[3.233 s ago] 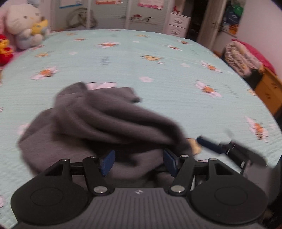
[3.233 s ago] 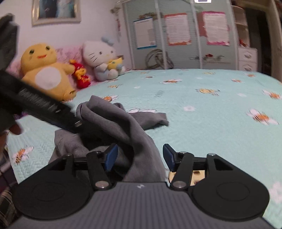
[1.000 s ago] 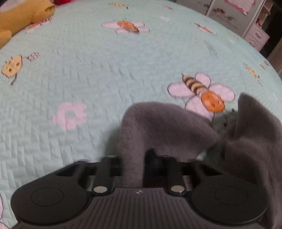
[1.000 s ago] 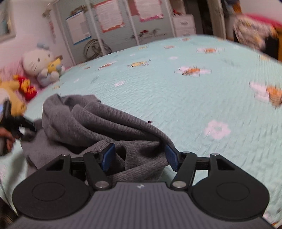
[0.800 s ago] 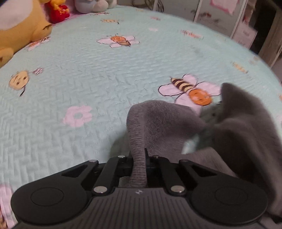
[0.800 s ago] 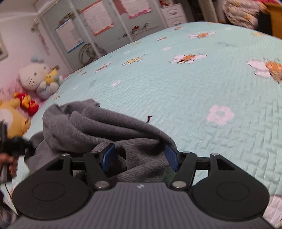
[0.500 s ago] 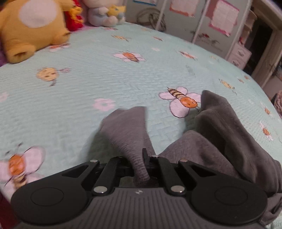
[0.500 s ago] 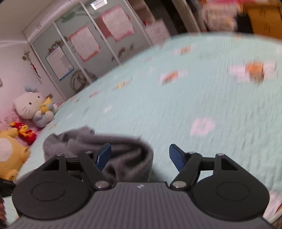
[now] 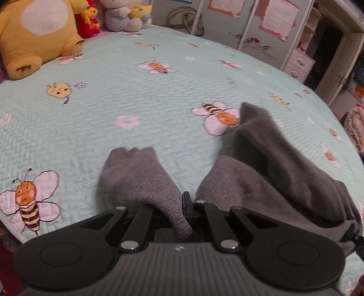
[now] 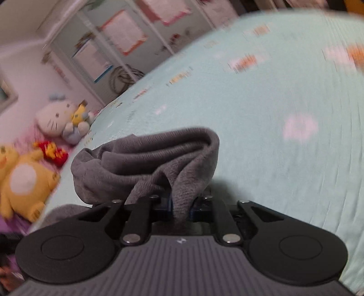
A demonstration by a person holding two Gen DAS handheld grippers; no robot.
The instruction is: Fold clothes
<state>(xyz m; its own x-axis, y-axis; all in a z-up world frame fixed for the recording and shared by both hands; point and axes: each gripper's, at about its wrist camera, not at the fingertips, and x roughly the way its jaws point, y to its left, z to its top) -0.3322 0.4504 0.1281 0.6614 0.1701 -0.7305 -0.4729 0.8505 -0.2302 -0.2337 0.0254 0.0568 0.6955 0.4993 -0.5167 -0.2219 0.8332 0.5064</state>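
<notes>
A grey knit garment lies bunched on the pale green bedspread. My left gripper is shut on one end of it, a flap of grey cloth hanging from the pinched jaws near the bed's front edge. The rest trails off to the right. In the right wrist view the same grey garment is gathered in folds, and my right gripper is closing on a fold, with cloth squeezed between the blue pads. That view is blurred.
A big yellow plush toy, a small red one and a white cat plush sit at the head of the bed. Wardrobe doors with pink posters stand beyond. A white drawer unit is at far right.
My left gripper has pulled the grey cloth back toward the bed's near edge, stretching the garment out. My right gripper's jaws, wide apart earlier, have come together on a fold of the garment.
</notes>
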